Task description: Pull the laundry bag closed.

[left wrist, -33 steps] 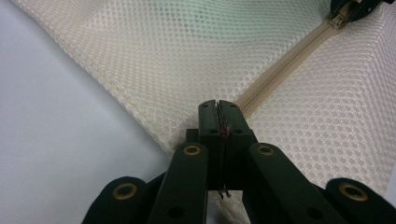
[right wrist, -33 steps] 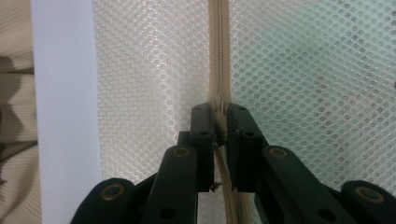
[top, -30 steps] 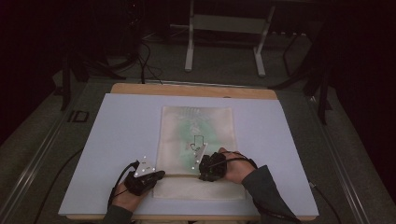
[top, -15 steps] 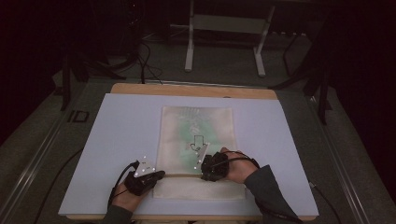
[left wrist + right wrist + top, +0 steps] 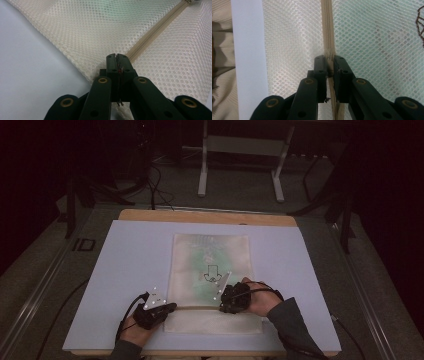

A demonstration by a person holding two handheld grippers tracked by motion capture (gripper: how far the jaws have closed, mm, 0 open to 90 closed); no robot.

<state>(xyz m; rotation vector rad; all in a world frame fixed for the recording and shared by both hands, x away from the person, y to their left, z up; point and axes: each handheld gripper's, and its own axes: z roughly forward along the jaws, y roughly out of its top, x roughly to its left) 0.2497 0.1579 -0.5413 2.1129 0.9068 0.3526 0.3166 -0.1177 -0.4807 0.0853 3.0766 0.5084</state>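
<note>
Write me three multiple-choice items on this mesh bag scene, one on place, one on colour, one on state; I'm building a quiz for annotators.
1. Where does the mesh laundry bag lie?
A. On the white table top, mid-table
B. On the floor
C. Hanging from a rack

2. What colour is the bag's zipper?
A. Red
B. Beige
C. Black

3. How do the jaws of the left gripper stand?
A. Wide open above the bag
B. Pressed together at the bag's edge, by the zipper's end
C. Closed on a cable

Answers:
1 A: the high view shows the bag flat on the white top between both hands.
2 B: the right gripper view shows a beige zipper running between the jaws of the right gripper, which are closed on it.
3 B: the left gripper view shows the jaws with no gap, mesh pinched between them.
</note>
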